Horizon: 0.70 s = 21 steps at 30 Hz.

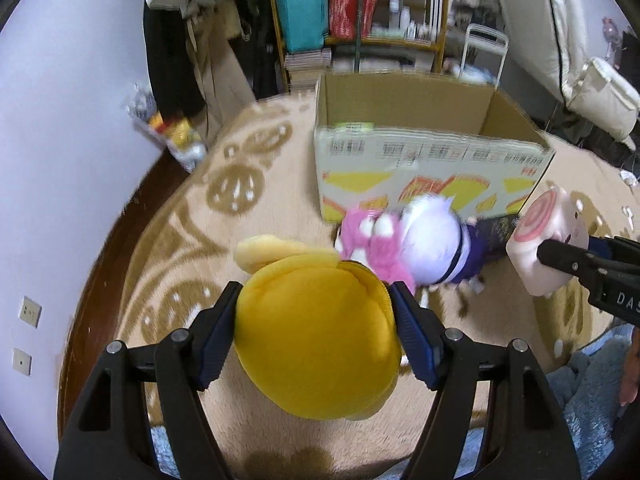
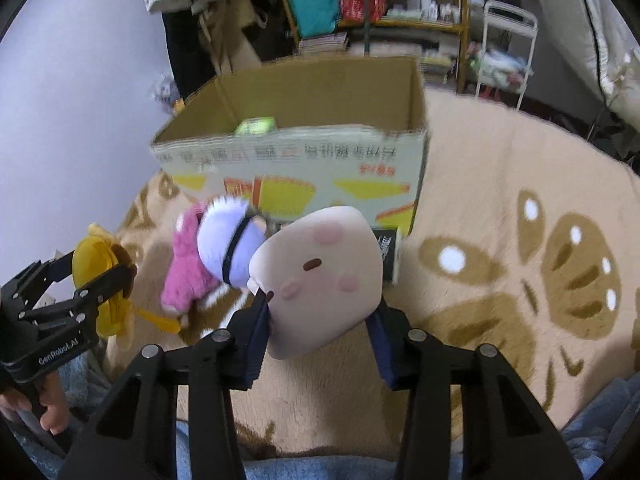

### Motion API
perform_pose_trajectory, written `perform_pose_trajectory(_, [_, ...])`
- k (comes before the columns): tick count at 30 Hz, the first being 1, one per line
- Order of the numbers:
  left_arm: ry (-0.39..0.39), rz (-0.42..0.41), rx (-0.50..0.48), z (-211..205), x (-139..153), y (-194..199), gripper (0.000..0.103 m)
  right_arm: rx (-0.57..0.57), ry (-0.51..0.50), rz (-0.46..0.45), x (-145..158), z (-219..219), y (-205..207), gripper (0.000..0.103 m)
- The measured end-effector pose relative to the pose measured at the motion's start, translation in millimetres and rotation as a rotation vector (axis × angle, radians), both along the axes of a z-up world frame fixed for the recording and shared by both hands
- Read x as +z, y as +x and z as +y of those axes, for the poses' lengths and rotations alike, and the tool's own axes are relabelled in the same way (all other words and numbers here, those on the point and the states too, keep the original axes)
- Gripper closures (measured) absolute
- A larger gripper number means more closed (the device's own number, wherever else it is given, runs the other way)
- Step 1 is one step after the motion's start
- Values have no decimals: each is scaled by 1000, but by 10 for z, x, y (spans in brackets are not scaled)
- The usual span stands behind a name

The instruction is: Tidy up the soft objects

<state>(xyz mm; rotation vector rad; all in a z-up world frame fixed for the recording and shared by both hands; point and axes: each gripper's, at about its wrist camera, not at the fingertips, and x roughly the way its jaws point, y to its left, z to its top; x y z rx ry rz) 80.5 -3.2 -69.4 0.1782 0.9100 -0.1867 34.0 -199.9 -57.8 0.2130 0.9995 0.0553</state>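
Yellow plush (image 1: pixel 316 340) fills the lower centre of the left wrist view, clamped between the left gripper (image 1: pixel 314 310) pads; its underside is hidden. In the right wrist view it shows only edge-on at the left margin.

Pale pink plush (image 2: pixel 320 280), with blush marks and a small dark mark, sits low centre in the right wrist view, clamped in the right gripper (image 2: pixel 318 316). Only one fingertip (image 1: pixel 560 256) of that gripper shows at the right edge of the left view, the rest cut off.

Beyond, mid-frame, a pink plush (image 1: pixel 376 244) and a white-and-purple plush (image 1: pixel 432 240) lie touching on the beige patterned rug (image 2: pixel 500 208), blurred. Behind them an open cardboard box (image 2: pixel 288 160) stands; something green (image 2: pixel 256 125) inside is mostly hidden by the wall. Shelving (image 1: pixel 360 8) at the top is indistinct.
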Motion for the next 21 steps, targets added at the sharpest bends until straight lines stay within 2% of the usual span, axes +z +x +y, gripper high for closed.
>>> perform_pose_trajectory(8, [-51,-250,-21,-20,424,-258,30,-3,-17,-211,355,83,-79,56])
perform_pose_trajectory(12, [-86,-328,-28,-17,577,-329,30,7,-35,-297,494,133,-72,56])
perform_pose_trajectory(21, [-129,-448,-36,7,799,-391,30,-34,-12,-412,707,-9,-90,56])
